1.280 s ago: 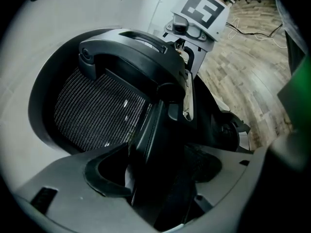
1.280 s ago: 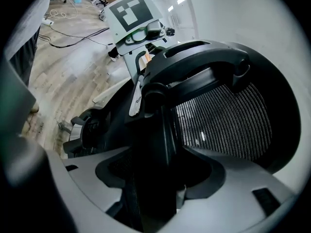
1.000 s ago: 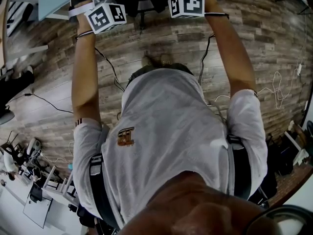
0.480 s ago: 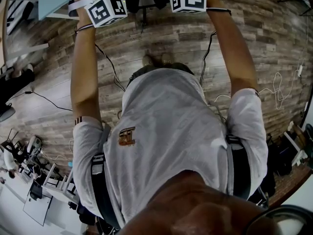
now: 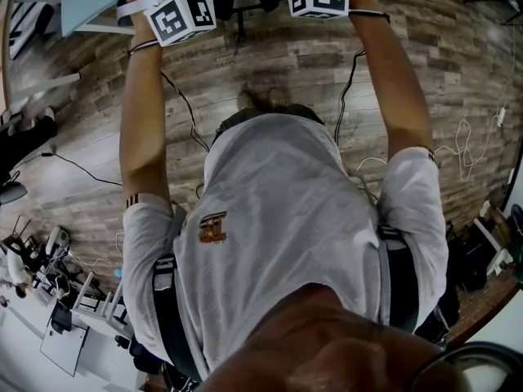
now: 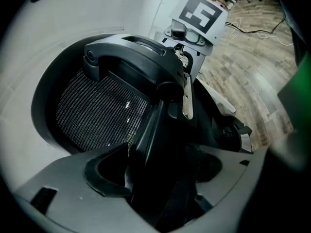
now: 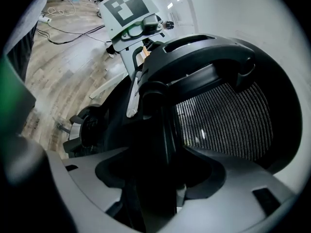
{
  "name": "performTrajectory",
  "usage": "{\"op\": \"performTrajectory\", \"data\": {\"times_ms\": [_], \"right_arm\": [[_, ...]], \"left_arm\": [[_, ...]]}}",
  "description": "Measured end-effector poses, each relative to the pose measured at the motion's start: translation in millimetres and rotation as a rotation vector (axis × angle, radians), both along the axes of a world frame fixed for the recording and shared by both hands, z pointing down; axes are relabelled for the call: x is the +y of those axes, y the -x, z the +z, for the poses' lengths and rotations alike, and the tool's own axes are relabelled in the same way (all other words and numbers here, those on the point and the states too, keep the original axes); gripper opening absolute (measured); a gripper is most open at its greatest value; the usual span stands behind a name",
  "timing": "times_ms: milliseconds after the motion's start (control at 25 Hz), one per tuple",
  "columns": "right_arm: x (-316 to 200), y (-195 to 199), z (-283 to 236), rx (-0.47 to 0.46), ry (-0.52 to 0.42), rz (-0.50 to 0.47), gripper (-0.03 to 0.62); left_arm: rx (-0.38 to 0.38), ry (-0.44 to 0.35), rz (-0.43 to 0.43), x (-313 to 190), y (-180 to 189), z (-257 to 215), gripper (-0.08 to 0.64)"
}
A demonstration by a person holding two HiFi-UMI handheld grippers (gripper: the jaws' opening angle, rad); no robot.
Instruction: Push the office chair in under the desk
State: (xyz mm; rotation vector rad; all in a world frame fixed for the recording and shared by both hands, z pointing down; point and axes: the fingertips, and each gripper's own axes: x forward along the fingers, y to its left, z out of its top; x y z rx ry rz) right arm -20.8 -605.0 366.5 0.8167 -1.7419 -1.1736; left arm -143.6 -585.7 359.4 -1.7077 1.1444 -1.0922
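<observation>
While most of it is sitting cut off at the head view's top edge, the black mesh-backed office chair point(image 6: 97, 113) is standing on the wood-plank floor point(image 5: 458, 72) ahead of the person, with the left gripper point(image 6: 160, 178) and right gripper point(image 7: 155, 178) both clamping its dark back.

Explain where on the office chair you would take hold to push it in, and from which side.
Grip the hard black backrest frame, coming from behind with one gripper toward each side. The frame is narrow and looks stiff, so it fits between the jaws and should carry a push, whereas the mesh would likely give. The left gripper and right gripper are each shut on it that way.
</observation>
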Motion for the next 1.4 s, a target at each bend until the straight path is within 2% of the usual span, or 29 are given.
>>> {"op": "performTrajectory", "data": {"times_ms": [320,480,760,960,1040,1160,1400], "right_arm": [[5,0,-3,0.001,0.003,0.002,0.265],[12,-3,-5,0.031,0.001,-0.002,0.265],[32,-12,-10,0.071,0.021,-0.006,0.264],[54,-20,-24,0.031,0.015,-0.004,0.264],[65,-24,-34,-0.008,0.021,-0.005,0.264],[84,-30,-46,-0.091,0.050,-0.007,0.264],[130,-35,-81,-0.360,0.125,-0.039,0.264]], "left_arm": [[-0.016,0.009,-0.017,3,0,1,0.342],[-0.033,0.018,-0.030,9,-2,0,0.342],[-0.017,0.038,-0.030,30,-9,-6,0.342],[0.004,0.028,-0.028,54,-10,-15,0.342],[0.034,0.026,-0.023,67,-11,-22,0.342],[0.132,0.030,-0.015,86,-13,-36,0.342],[0.370,0.003,0.014,128,-20,-76,0.342]]}}
